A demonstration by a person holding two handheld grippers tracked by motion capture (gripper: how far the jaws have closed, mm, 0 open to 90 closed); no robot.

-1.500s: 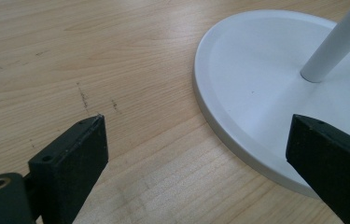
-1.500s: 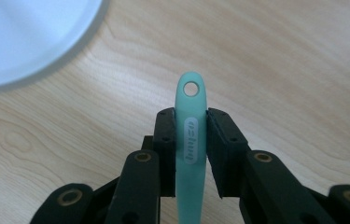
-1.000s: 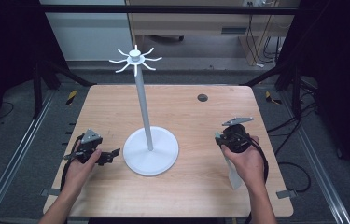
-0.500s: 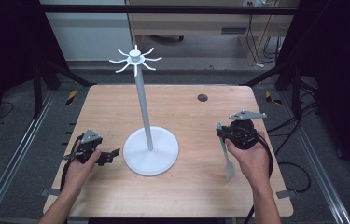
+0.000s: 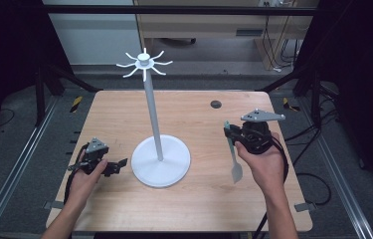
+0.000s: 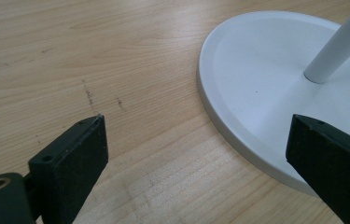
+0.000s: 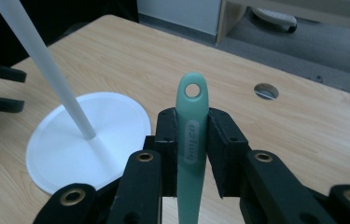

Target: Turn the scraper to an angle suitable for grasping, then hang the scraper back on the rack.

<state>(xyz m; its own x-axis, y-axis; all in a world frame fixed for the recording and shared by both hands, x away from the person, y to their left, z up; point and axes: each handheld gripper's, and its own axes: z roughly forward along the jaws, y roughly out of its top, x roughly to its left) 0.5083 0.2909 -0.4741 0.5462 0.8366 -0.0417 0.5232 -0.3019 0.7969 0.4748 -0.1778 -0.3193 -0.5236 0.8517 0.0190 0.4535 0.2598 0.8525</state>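
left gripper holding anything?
No: in the left gripper view the left gripper has its jaws wide apart with only bare table and the edge of the white stand base between them.

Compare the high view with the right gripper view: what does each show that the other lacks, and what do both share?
High view alone: the hooked crown of the stand and both hands.
Right gripper view alone: the hanging hole in the green utensil's handle, clamped between the right tool.
Both: the stand's white base, its pole, the wooden table, and the table's round hole.
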